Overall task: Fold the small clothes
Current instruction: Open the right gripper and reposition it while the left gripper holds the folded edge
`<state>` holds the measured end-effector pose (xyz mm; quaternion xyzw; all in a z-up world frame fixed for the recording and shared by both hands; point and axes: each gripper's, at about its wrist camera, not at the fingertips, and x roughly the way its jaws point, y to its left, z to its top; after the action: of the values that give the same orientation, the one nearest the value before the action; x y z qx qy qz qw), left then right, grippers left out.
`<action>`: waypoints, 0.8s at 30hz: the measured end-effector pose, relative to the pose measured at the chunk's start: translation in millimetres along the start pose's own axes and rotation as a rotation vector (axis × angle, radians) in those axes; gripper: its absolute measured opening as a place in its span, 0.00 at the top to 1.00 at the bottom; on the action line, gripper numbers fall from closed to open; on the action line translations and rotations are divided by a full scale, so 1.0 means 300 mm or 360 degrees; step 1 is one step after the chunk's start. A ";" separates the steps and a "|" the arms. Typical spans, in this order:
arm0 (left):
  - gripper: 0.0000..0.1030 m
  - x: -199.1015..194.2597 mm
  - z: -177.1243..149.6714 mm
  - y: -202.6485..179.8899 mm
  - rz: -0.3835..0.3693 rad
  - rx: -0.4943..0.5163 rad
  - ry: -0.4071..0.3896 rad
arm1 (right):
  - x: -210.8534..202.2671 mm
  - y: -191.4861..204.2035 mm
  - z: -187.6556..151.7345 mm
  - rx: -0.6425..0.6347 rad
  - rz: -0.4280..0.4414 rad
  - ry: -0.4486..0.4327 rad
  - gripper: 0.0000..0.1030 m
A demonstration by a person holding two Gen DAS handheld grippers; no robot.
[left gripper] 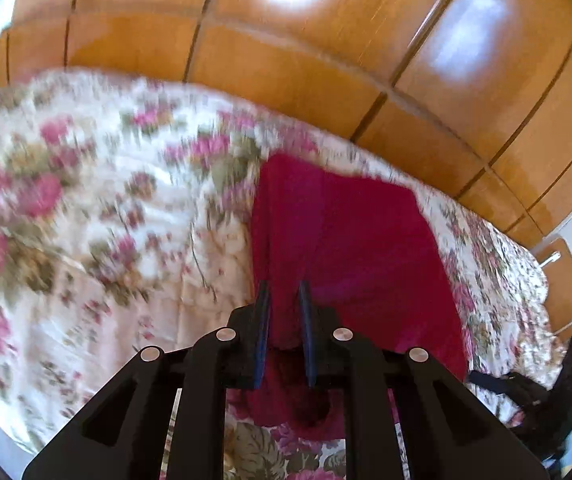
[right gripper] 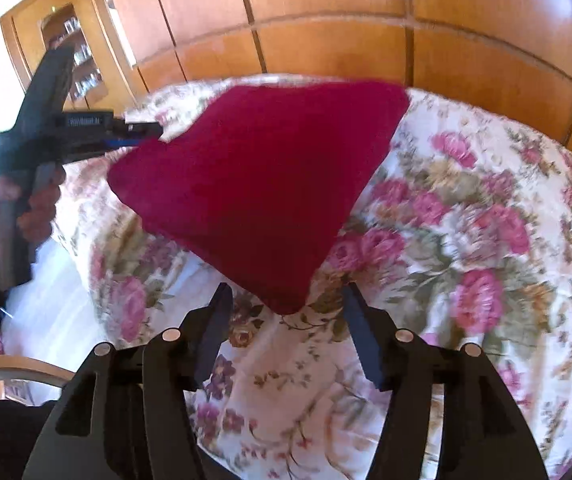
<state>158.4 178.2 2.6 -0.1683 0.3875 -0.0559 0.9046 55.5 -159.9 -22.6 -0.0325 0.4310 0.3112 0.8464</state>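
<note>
Right wrist view: the red cloth (right gripper: 253, 184) hung over the bed (right gripper: 466, 240), clamped at its left corner by the left gripper (right gripper: 145, 136), its near corner just beyond the empty, spread right gripper (right gripper: 286, 320).

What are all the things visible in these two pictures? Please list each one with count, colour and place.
garment: one, dark red, lifted over the bed, one corner in the left gripper
bedspread: one, white with pink flowers, covering the bed
wardrobe: one, brown wood, behind the bed
glass cabinet: one, brown wood, far left
bag: one, black, right of the bed
left gripper: one, black, shut on the garment
right gripper: one, black, open, below the garment's hanging corner
hand: one, holding the left gripper
</note>
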 end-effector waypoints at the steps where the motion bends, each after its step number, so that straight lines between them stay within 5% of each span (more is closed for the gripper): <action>1: 0.88 -0.021 0.006 -0.015 0.0010 0.0031 -0.0052 | -0.027 -0.016 0.011 0.0023 -0.0001 -0.0026 0.42; 4: 0.88 -0.045 0.016 -0.087 -0.0007 0.0148 -0.0139 | -0.078 -0.076 0.083 0.0138 0.0005 -0.0131 0.40; 10: 0.88 0.051 -0.026 -0.174 0.0089 0.0305 -0.0113 | 0.004 -0.132 0.292 0.0341 0.0033 -0.0253 0.39; 17: 0.88 0.171 -0.112 -0.107 0.0184 0.0283 0.0006 | 0.289 -0.110 0.481 0.0376 0.0042 -0.0086 0.38; 21: 0.88 0.170 -0.130 -0.095 0.0203 0.0279 -0.0026 | 0.465 -0.118 0.481 0.0355 -0.0061 0.0012 0.35; 24: 0.88 0.161 -0.131 -0.094 0.0199 0.0268 -0.0029 | 0.470 -0.101 0.466 0.0274 -0.0114 -0.0033 0.33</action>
<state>164.5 130.4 -45.7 -0.0676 0.3830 -0.0303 0.9208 232.8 -68.7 -47.2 0.0283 0.4460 0.2428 0.8610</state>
